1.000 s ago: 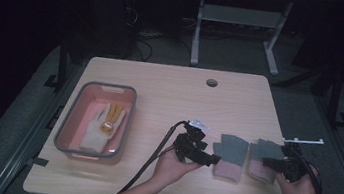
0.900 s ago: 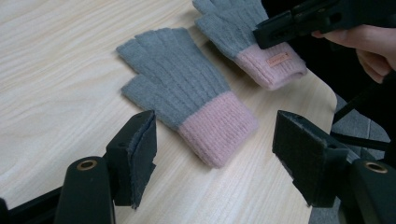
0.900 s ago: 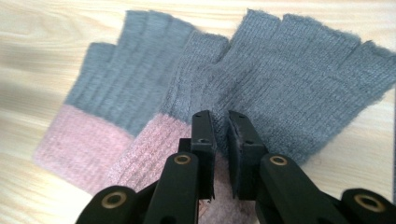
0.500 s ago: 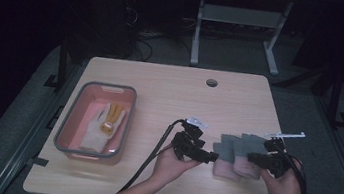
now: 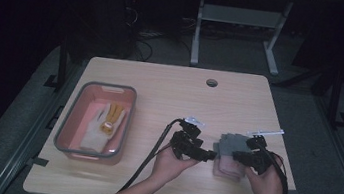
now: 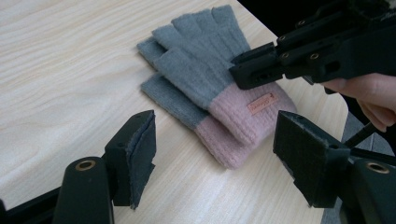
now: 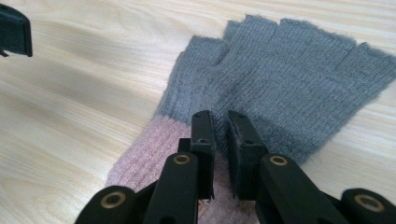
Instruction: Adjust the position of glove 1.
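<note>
two grippers at a grey/pink glove pair on light wood table, dark room.
left gripper jaws spread wide, 9 o'clock of gloves; right gripper jaws nearly together over top glove, empty; tray w/ a glove far at 9.

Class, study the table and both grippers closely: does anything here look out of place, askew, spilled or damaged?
Nothing stands out. The grey-and-pink gloves lie flat, stacked a little offset, near the table's front edge. The tray sits square at the left, holding a pale glove. Nothing is spilled or torn.
</note>
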